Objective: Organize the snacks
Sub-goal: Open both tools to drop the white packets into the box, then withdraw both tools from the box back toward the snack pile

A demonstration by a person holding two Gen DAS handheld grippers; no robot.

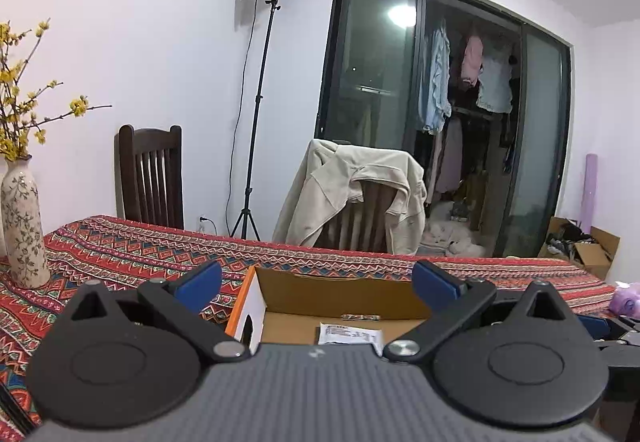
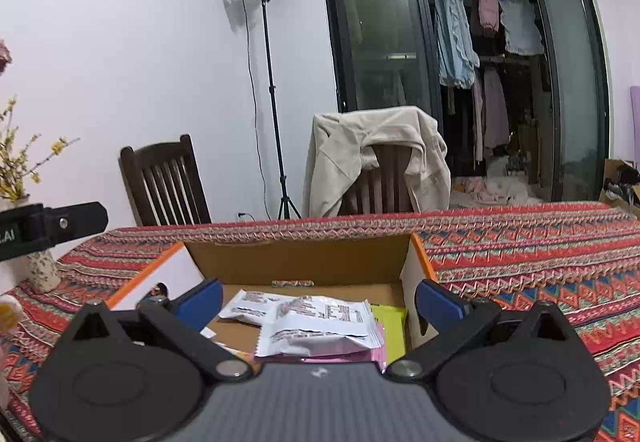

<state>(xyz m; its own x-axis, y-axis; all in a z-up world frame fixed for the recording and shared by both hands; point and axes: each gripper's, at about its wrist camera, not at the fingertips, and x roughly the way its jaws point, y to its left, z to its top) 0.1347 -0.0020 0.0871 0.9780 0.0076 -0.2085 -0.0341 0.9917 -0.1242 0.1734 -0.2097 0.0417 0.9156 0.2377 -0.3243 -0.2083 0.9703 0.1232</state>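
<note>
Beside box: vase, draped chair.

A box sits on the tabletop with snack packets inside. A vase stands far left. Two chairs wait behind the tabletop's far edge.

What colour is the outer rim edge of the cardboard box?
Orange, on the cardboard box side walls; clearest in the right wrist view.
</note>
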